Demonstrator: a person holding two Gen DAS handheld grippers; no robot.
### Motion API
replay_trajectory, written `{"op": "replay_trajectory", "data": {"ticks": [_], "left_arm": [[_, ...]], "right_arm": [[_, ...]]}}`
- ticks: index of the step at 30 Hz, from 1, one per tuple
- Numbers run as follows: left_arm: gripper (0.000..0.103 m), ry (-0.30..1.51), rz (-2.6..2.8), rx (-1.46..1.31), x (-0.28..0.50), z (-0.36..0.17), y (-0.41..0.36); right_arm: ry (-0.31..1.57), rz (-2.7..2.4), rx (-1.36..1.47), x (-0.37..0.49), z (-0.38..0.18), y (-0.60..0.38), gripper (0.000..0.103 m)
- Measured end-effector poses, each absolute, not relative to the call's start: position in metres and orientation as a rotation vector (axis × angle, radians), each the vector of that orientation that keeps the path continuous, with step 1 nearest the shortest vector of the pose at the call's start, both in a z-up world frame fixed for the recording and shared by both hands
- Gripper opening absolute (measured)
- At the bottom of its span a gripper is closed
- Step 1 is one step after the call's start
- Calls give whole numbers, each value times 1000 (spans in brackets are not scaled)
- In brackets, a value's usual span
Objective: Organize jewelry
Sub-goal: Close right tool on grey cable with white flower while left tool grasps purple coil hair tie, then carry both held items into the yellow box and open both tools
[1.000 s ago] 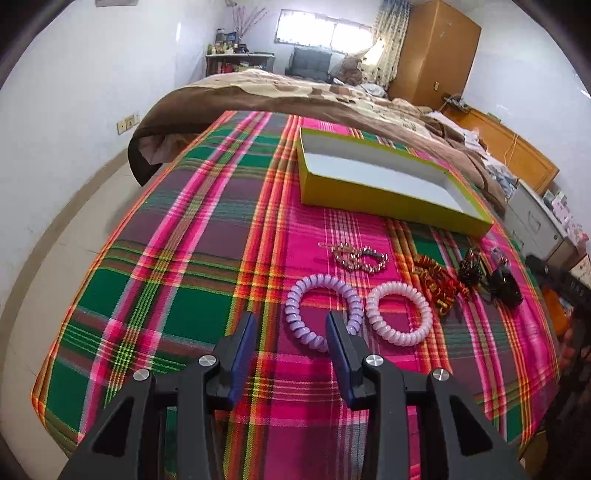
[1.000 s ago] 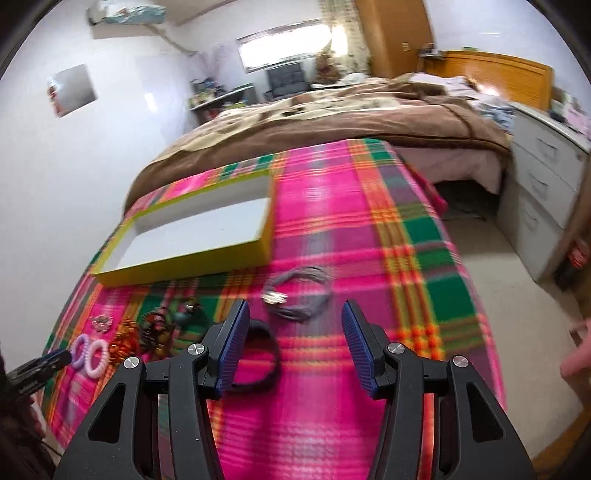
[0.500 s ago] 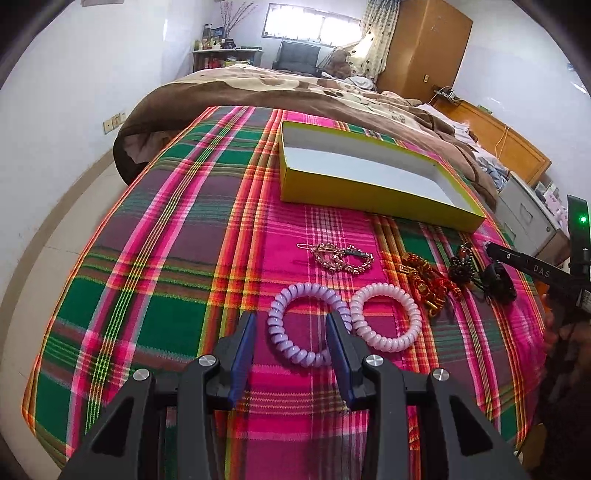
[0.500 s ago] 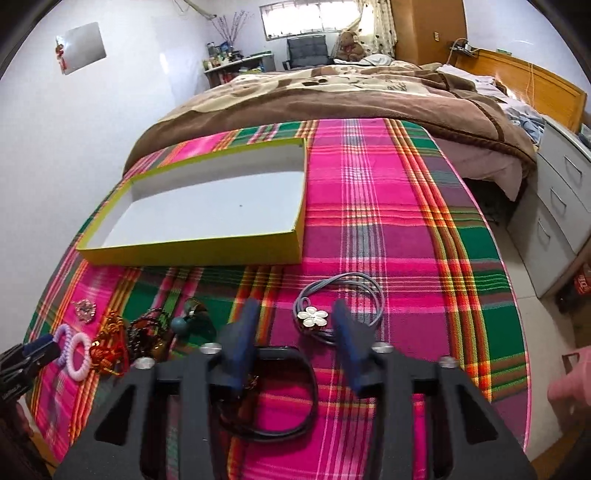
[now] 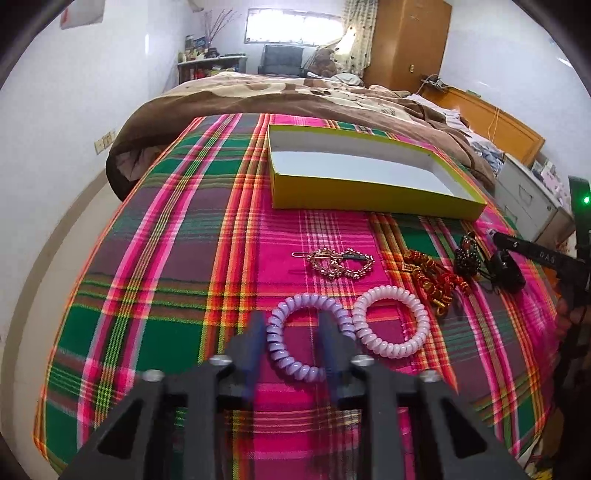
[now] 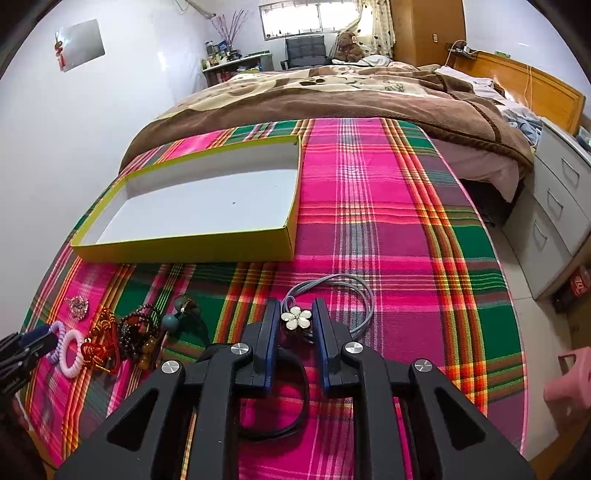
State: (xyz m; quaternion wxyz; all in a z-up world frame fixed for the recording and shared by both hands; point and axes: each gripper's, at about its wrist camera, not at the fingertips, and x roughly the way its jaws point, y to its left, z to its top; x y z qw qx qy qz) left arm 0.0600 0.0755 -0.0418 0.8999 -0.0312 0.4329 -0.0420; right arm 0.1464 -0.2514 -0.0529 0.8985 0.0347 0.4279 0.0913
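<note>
**Both tongs narrowing over jewelry on the plaid spread**

Your left gripper (image 5: 291, 332) sits low over the plaid cloth (image 5: 177, 258), its jaws having just been closing. The near arc of the purple coil band (image 5: 275, 345) lies between the blurred fingers; whether the pads already press it you cannot tell from this view. The pink coil band (image 5: 391, 321) lies touching it on the right.

Your right gripper (image 6: 295, 317) has likewise just been closing. The white flower pendant (image 6: 295, 318) on its grey cord (image 6: 354, 291) sits between the blue pads, close to both, but firm contact cannot be confirmed. A black band (image 6: 295, 410) lies on the cloth beneath the gripper body.

Surface: the plaid cloth, pink, green and orange, covers the near end of a bed and lies flat. The yellow box (image 5: 369, 195), white inside, stands open on it beyond the jewelry. Between box and coil bands lie a gold rhinestone clip (image 5: 340, 264), a red-and-gold knot piece (image 5: 432, 280) and a dark bead string (image 5: 467, 258), near one another.

Room: a brown blanket (image 6: 332, 99) covers the far bed. Beyond are a window (image 6: 310, 16), a dark chair (image 6: 306, 50), a cluttered shelf (image 6: 236, 62), a wooden wardrobe (image 5: 406, 40) and a wooden headboard (image 6: 524, 85). White drawers (image 6: 561, 199) stand beside the bed, on the right.
</note>
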Motion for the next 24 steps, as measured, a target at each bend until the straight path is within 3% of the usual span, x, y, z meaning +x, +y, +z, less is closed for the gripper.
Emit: {"op": "replay_trajectory", "data": {"ticks": [1,24], "left_arm": [[10,897,-88,-65,60,-42,76],[9,771,-142,-119,75,7,84]], "right_arm": [[881,189,74,146,-52,-251,18],[775,229,86,134,-15,-248,18]]}}
